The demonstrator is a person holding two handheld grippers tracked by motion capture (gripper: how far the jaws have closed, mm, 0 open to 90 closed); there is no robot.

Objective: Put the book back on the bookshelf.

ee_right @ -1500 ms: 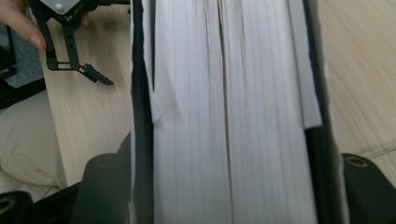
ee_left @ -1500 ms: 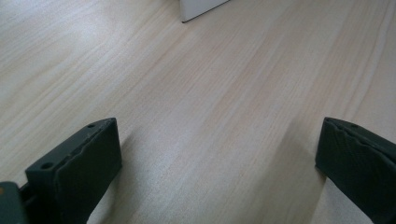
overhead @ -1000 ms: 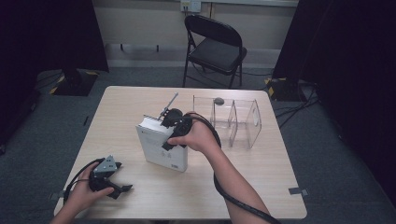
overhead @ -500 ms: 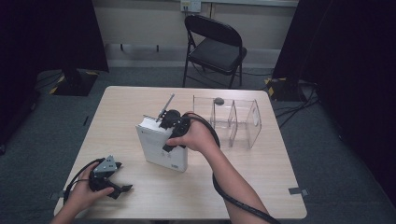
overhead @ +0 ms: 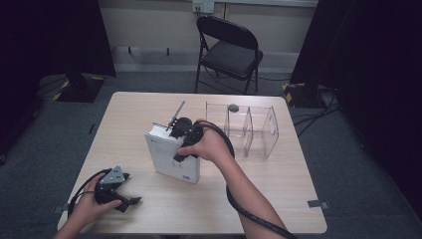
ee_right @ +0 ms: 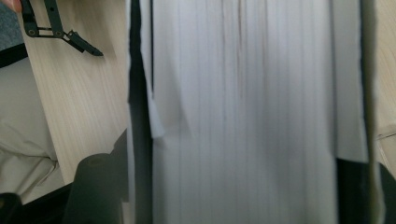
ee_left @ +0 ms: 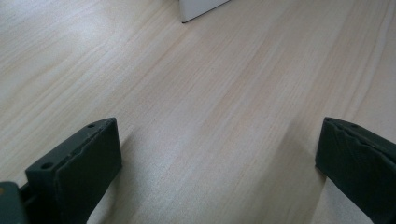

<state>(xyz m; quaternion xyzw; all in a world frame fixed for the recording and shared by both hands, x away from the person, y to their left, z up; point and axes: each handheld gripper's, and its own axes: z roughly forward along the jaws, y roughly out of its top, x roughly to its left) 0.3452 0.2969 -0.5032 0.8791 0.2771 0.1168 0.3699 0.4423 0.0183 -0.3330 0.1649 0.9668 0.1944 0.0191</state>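
- Book (overhead: pixel 171 158), white, stands on edge at table (overhead: pixel 278 199) centre, tilted; in the right gripper view its page edges (ee_right: pixel 243 112) run between the two jaws.
- Right gripper (overhead: pixel 183 133) sits on the book's top end, jaws narrowed around the page block, gripping it; they have just been opening a little.
- Left gripper (overhead: pixel 130 200) rests at 7 o'clock on the table, jaws wide, bare wood between them (ee_left: pixel 215 163), well apart from the book.
- Clear divider box (overhead: pixel 249 130) at 2 o'clock, just beside the right hand (overhead: pixel 211 147).
- Folding chair (overhead: pixel 230 52) at 12 o'clock beyond the table.
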